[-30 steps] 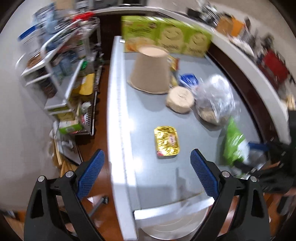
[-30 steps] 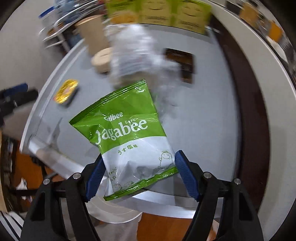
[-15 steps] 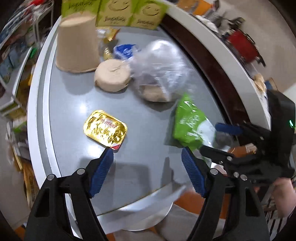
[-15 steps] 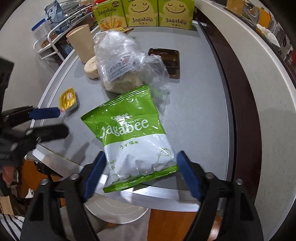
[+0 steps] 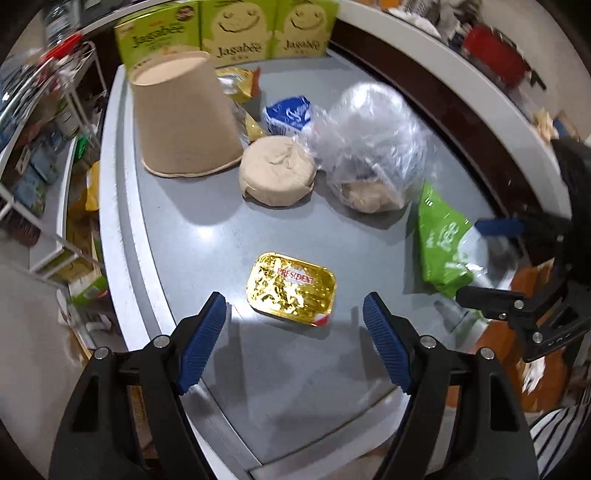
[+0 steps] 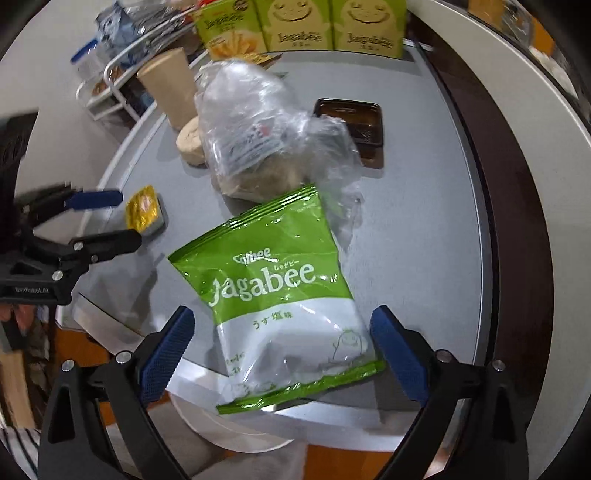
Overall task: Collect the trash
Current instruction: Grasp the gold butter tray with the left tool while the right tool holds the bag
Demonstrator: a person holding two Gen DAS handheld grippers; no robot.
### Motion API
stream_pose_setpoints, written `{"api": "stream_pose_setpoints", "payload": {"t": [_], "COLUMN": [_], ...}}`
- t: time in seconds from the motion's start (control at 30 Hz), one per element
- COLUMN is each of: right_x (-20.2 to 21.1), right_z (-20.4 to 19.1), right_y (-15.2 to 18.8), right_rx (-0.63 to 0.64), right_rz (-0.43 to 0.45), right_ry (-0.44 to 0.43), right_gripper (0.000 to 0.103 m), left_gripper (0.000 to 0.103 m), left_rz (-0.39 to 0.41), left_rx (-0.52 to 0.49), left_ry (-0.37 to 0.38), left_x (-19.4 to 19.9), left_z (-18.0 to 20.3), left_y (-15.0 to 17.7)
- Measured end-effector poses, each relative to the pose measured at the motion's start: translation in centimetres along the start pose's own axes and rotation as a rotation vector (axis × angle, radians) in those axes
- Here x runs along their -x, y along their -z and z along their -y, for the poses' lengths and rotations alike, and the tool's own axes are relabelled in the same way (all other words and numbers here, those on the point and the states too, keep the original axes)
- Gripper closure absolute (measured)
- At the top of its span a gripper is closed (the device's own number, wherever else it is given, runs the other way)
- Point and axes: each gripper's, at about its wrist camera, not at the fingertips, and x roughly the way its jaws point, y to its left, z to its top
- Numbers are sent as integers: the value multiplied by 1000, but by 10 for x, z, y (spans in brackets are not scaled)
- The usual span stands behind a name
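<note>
A gold foil butter pack (image 5: 291, 288) lies on the grey table (image 5: 177, 236), just ahead of my left gripper (image 5: 295, 326). That gripper is open, its blue pads clear of the pack on both sides. A green Jagabee snack bag (image 6: 273, 295) lies flat at the table's near edge, partly overhanging it. My right gripper (image 6: 282, 336) straddles the bag's lower half; its jaws are opening and the pads stand off the bag. Each gripper shows in the other view: the right gripper (image 5: 491, 260) beside the green bag (image 5: 443, 243), the left gripper (image 6: 110, 221) by the butter pack (image 6: 144, 212).
Further back lie a crumpled clear plastic bag (image 5: 369, 147), a round beige lid (image 5: 277, 175), an upturned paper cup (image 5: 184, 118), blue (image 5: 288, 114) and yellow wrappers (image 5: 236, 85), a dark tray (image 6: 351, 118) and Jagabee boxes (image 5: 236, 29). A wire shelf rack (image 5: 37, 147) stands left. A white round rim (image 6: 221, 428) shows below the table edge.
My left gripper narrowed and swung over the table toward the butter pack. My right gripper's jaws widened and let go of the green bag, which now rests on the table edge.
</note>
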Motion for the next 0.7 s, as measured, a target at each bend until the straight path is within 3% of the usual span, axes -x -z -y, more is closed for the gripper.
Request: {"api": "stream_pose_setpoints", "payload": {"t": [0.17,0.2,0.27,0.33,0.5,0.7], "right_x": [-11,-10,-8,-6,-3,6], "right_z": [-3,-3,-4,-4,-7,-4], "right_y": [-6,-6,-8,-7,-2,6], "right_rx": [52,57,66,76,73,4], "right_rz": [-42,-35,-33,-31,-22,10], "right_ry": [-10,-12,-7,2,-4,-26], "right_gripper": [10,15,23,33,39,41], "left_gripper": [26,26,32,51,51,51], "left_rz": [-18,-18,-10,-5,-8,33], "left_rx": [-49,-61,-75,-93,-114,-55], "left_ry": [16,14,17,8,3,-1], "left_x": [-11,-11,-9,-8,-5,10], "left_z": [3,4,5,8,21,32], "left_y": [-3,-3,-3,-4,-1,7]}}
